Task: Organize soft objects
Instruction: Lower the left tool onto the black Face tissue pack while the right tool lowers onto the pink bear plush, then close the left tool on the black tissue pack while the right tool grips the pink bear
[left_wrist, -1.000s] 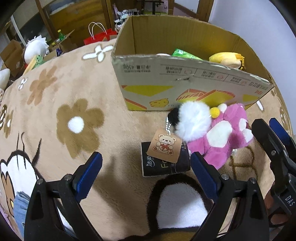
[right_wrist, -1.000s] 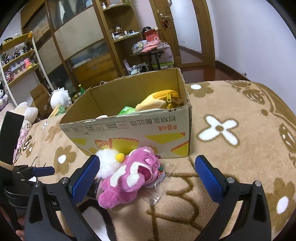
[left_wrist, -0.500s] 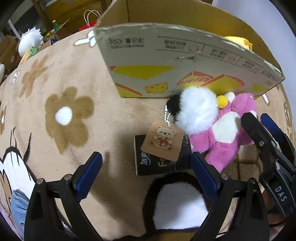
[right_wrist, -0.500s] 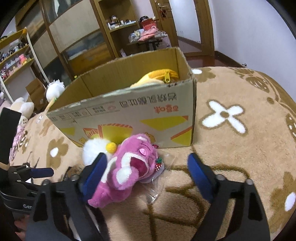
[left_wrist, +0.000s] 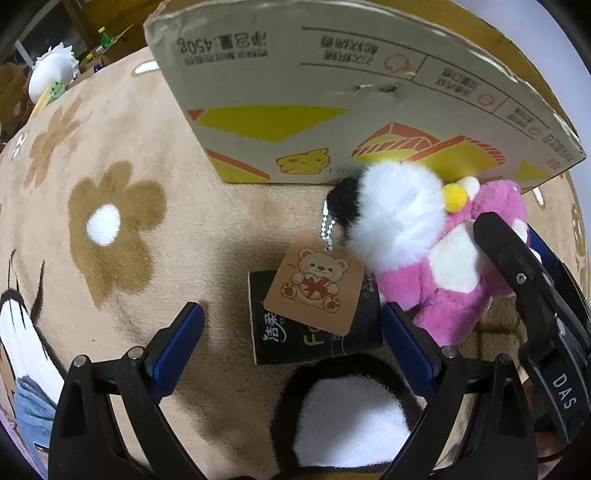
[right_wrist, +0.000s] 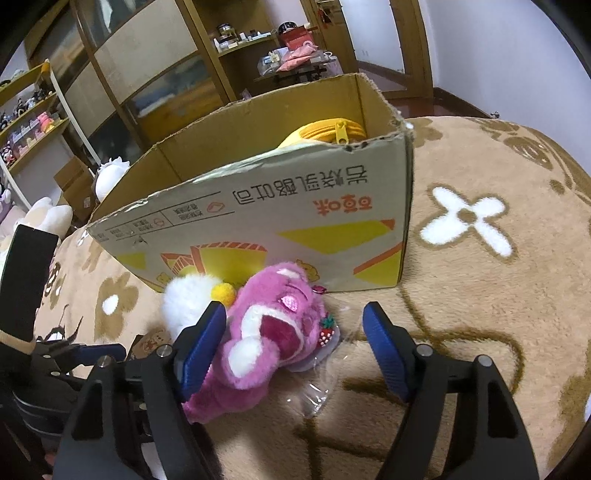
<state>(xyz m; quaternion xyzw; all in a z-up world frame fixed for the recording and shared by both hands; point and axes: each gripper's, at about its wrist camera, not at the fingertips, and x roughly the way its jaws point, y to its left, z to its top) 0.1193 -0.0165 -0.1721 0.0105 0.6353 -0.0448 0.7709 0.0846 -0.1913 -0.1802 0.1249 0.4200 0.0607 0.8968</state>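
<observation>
My right claw (right_wrist: 293, 345) has just been closing but is still wide, its pads not yet pressing anything. The pink plush (right_wrist: 275, 341) lies on the blanket (right_wrist: 480, 314) between its jaws, crowded against the left pad with a gap on the right. Its long axis runs slantwise, from low beside the left jaw up toward the cardboard box (right_wrist: 295, 221) just beyond. My left claw (left_wrist: 291, 343) gapes wide and empty over the black packet (left_wrist: 314, 332), with the plush off to its right, so the right claw is nearer.

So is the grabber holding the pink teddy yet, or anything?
Nothing is held yet. The right gripper, jaws just closing, straddles the pink plush; the left gripper is open.
</observation>
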